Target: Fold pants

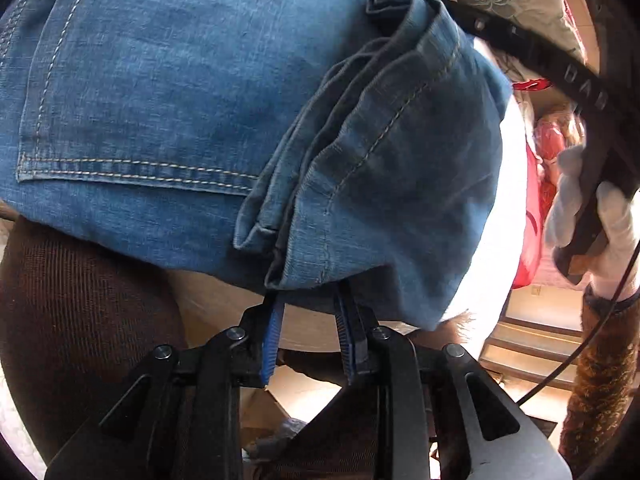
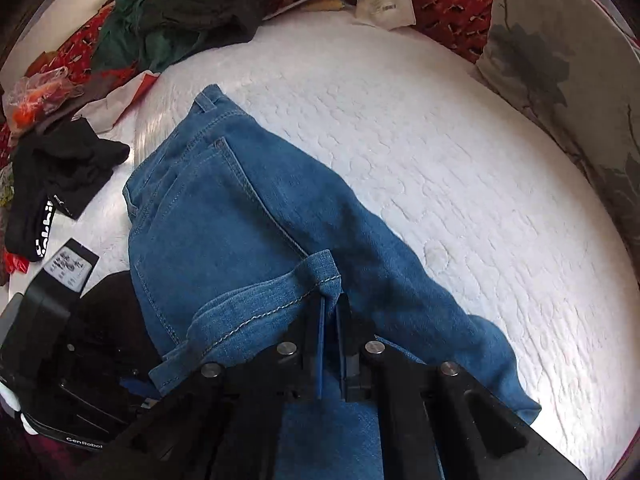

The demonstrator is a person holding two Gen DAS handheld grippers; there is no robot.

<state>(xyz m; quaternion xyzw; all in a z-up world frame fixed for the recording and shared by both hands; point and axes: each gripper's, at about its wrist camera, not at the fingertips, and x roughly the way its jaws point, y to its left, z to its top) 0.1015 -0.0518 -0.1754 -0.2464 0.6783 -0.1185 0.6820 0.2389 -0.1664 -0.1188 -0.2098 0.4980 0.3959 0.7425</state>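
Observation:
Blue denim jeans (image 2: 224,216) lie on the white quilted bed (image 2: 440,152), waistband at the far end, legs folded back over the seat. My right gripper (image 2: 330,300) is shut on the jeans' leg hem (image 2: 320,270) and holds it above the seat of the jeans. In the left wrist view the jeans (image 1: 160,100) fill the frame, back pocket showing. My left gripper (image 1: 308,294) has its blue-padded fingers pushed into the bunched leg hems (image 1: 312,248); the fingertips are hidden in the cloth with a gap between the fingers.
A pile of dark green and black clothes (image 2: 180,12) and black garments (image 2: 60,172) lie at the bed's left side. A grey floral pillow (image 2: 560,80) sits at right. A black belt (image 1: 560,68) and the gloved right hand (image 1: 592,216) show in the left wrist view.

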